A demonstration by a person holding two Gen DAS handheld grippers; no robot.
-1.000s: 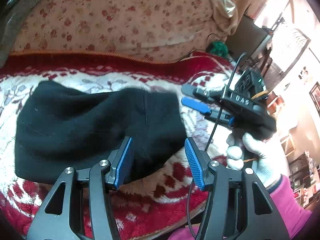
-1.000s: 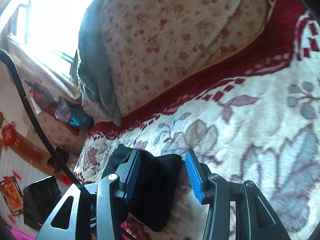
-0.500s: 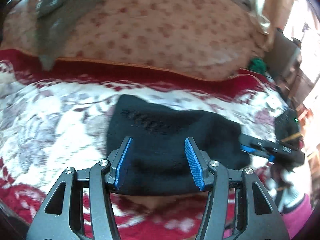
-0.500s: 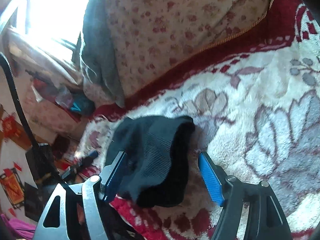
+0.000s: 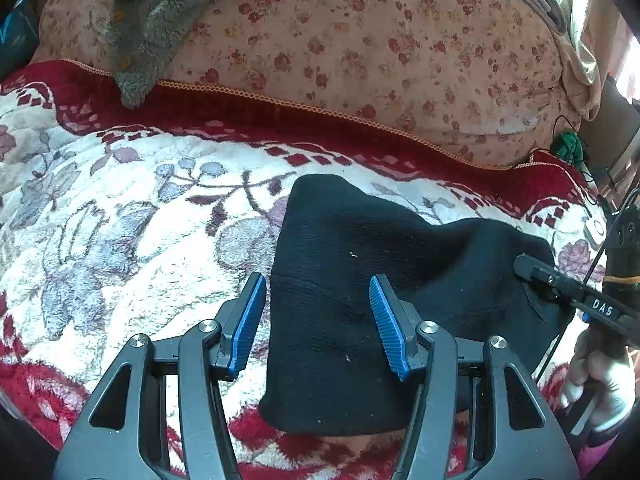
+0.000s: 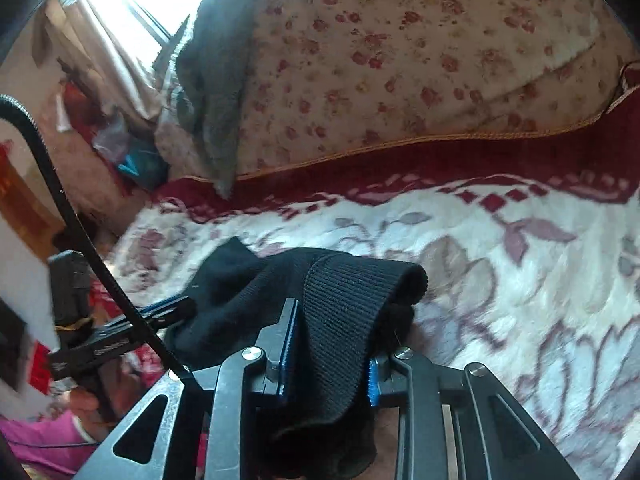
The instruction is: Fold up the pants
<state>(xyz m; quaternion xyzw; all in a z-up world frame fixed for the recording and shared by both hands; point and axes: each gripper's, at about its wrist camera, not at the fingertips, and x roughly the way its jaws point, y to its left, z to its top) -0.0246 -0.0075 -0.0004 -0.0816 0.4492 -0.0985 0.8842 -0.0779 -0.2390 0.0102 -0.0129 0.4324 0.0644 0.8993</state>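
The black pants (image 5: 360, 280) lie folded into a thick bundle on the bed (image 5: 120, 240), close to its near edge and toward the right-hand end as the left wrist view shows it. The bed is covered by a plush blanket (image 6: 520, 260), cream with grey-purple flowers and a dark red border. Behind the blanket, along the far edge of the bed, a flowered quilt (image 5: 360, 40) is heaped up, and a grey fleece (image 5: 160, 20) hangs down over its left part, its tip reaching the red border.

The left claw (image 5: 318, 320) hovers above the near part of the bundle with its blue pads spread wide. The left pad sits just outside the bundle's left edge and the right pad is over the cloth, and nothing is gripped between them.

The right claw (image 6: 330, 344) is clenched on the pants: a ribbed band of the black cloth passes between its two blue pads and drapes over the front of them, lifted a little off the blanket. In the left wrist view this claw (image 5: 536, 270) comes in from the right and touches the right end of the bundle, with a gloved hand (image 5: 600, 380) holding its handle. In the right wrist view the left claw (image 6: 172, 308) reaches in from the left edge next to the dark cloth.
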